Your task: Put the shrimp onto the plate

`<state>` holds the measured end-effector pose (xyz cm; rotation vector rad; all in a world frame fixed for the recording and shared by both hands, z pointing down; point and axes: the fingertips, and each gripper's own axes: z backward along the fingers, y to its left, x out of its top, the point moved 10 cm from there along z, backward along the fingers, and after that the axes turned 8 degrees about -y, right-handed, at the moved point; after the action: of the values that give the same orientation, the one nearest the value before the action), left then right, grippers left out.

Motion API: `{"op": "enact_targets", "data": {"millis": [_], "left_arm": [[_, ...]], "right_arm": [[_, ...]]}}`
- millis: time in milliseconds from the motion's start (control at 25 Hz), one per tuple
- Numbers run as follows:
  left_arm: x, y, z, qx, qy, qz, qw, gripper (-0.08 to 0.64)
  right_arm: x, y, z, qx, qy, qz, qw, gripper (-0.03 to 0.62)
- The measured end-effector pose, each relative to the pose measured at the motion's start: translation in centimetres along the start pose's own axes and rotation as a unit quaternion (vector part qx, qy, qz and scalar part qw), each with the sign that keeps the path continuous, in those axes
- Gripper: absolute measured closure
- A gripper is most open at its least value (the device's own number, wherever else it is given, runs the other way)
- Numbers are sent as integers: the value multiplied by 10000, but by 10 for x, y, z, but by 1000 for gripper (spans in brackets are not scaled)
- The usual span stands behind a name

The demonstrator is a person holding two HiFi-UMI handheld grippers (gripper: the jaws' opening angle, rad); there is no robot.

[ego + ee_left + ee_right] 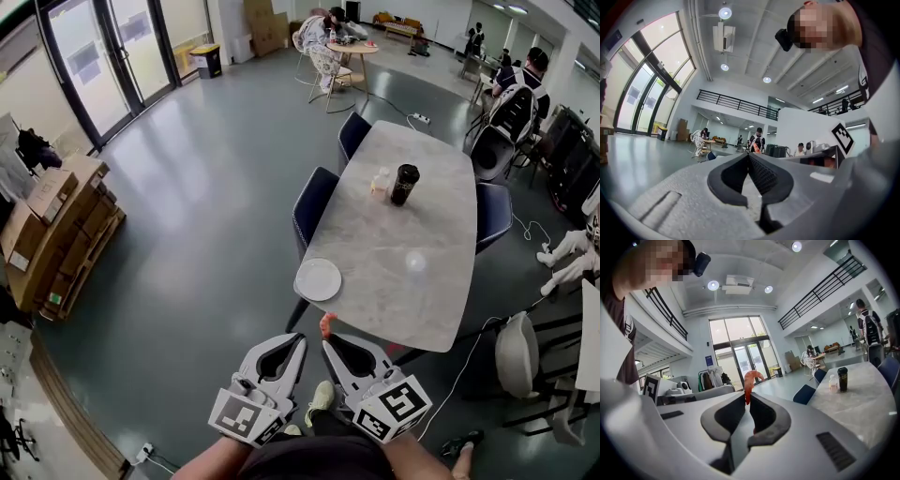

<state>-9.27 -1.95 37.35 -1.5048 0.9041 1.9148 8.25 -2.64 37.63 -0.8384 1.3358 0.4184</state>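
An orange-red shrimp (750, 381) sticks up from the tips of my right gripper (748, 397), which is shut on it. In the head view the shrimp (325, 324) shows just off the near edge of the grey marble table (441, 281), at the tip of the right gripper (328, 341). The white plate (319, 279) lies empty at the table's near left corner, a short way beyond the shrimp. My left gripper (299, 339) hangs beside the right one, below the plate. Its jaws are shut with nothing between them (749, 157).
A dark cup (405, 185) and a small bottle (380, 182) stand mid-table, with a clear glass (415, 262) nearer. Blue chairs (314, 204) line the table's left side. A white chair (517, 354) stands at the right. Stacked cardboard boxes (56, 225) sit far left.
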Motion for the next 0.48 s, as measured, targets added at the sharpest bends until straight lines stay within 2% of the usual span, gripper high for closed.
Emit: {"op": "enact_targets", "data": {"millis": [200, 480], "left_arm": [[-14, 10, -38, 118, -13, -55, 9999, 554], [-44, 30, -72, 55, 113, -102, 9999, 554]], "right_arm": [[1, -45, -15, 55, 98, -47, 9999, 560], [-20, -93, -34, -237, 368, -198, 9988, 560]]}}
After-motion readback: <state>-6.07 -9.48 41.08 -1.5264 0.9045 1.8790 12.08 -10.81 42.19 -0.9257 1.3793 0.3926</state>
